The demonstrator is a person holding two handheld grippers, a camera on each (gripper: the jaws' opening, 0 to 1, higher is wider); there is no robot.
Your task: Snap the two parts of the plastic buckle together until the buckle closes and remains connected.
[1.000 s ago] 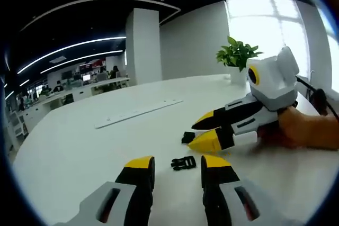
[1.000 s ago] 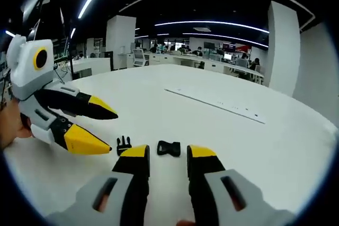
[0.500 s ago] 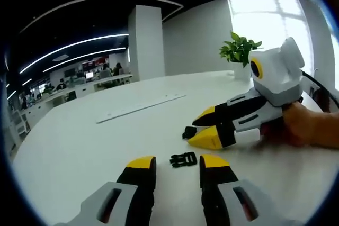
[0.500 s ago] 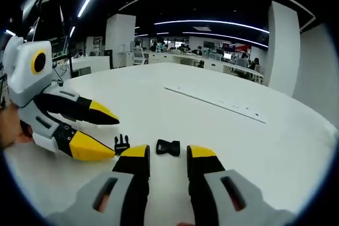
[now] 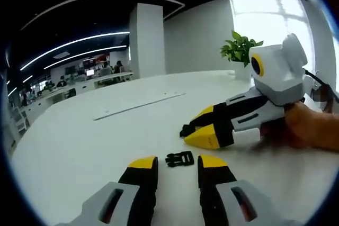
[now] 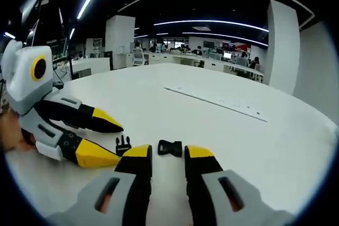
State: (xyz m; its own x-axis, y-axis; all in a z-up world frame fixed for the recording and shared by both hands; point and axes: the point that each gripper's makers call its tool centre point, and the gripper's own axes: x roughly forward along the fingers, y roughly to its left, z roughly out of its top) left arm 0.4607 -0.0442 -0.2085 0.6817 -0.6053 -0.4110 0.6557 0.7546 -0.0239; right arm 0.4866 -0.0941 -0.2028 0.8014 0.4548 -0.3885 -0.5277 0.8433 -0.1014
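Left gripper view: an open-plan office with strip lights; a large white table (image 5: 74,141) carries the work. A potted plant (image 5: 241,51) stands at the table's far right. The left gripper (image 5: 177,163) sits at the near edge, jaws spread with nothing between them. The pronged buckle part (image 5: 179,159) lies on the table just beyond its tips. The right gripper (image 5: 195,130) enters from the right, held by a hand (image 5: 307,128), jaws parted, the socket buckle part (image 5: 187,129) at its tips.

Right gripper view: same table (image 6: 254,141). The right gripper (image 6: 168,152) is spread, the socket buckle part (image 6: 170,148) flat just beyond its tips. The pronged buckle part (image 6: 123,145) lies just left, apart from it. The left gripper (image 6: 117,141) comes in from the left, jaws parted beside that part.
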